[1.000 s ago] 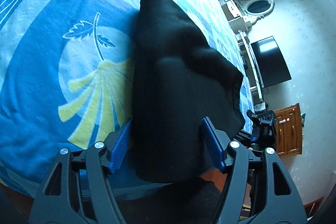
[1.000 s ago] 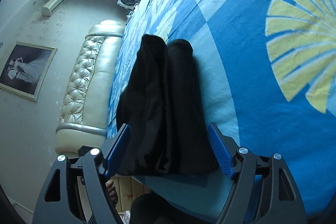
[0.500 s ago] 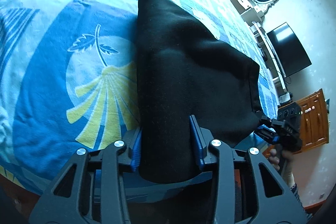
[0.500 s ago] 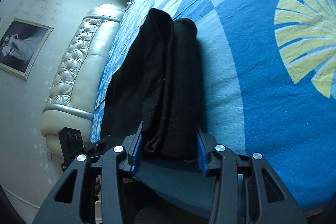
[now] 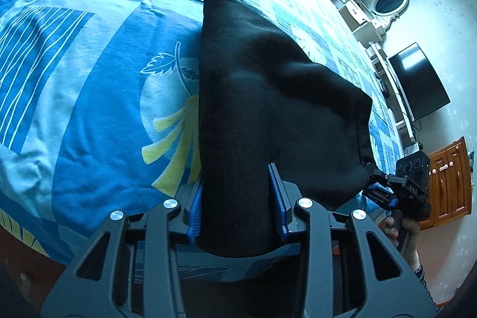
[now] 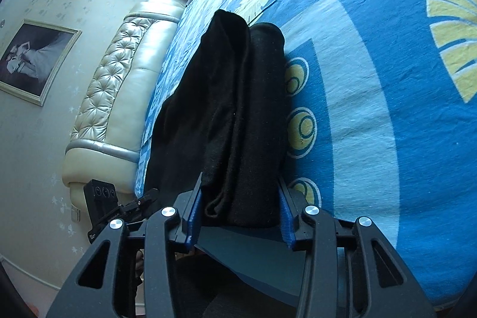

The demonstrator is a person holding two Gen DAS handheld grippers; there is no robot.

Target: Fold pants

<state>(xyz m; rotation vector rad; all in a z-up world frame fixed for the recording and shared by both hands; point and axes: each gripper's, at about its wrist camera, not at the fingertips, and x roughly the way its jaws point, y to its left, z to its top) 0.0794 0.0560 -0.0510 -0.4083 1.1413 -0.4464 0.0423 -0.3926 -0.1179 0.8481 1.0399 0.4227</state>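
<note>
The black pants (image 5: 268,109) lie folded lengthwise on the blue patterned bedspread (image 5: 89,109), with the near end lifted off it. My left gripper (image 5: 238,207) is shut on one near corner of the pants. My right gripper (image 6: 238,207) is shut on the other near corner of the pants (image 6: 232,115), where several layers stack between the blue pads. The right gripper also shows in the left wrist view (image 5: 396,187), and the left gripper shows in the right wrist view (image 6: 119,207). The pants' far end rests on the bed.
A padded cream headboard (image 6: 119,79) stands at the bed's left side in the right wrist view. A dresser with oval mirror (image 5: 387,5), a TV (image 5: 423,82) and a wooden cabinet (image 5: 447,178) stand along the wall. The bed edge is just below both grippers.
Both grippers closed from open onto the near end of the pants, then raised it; the fabric now hangs taut between them and the bed.
</note>
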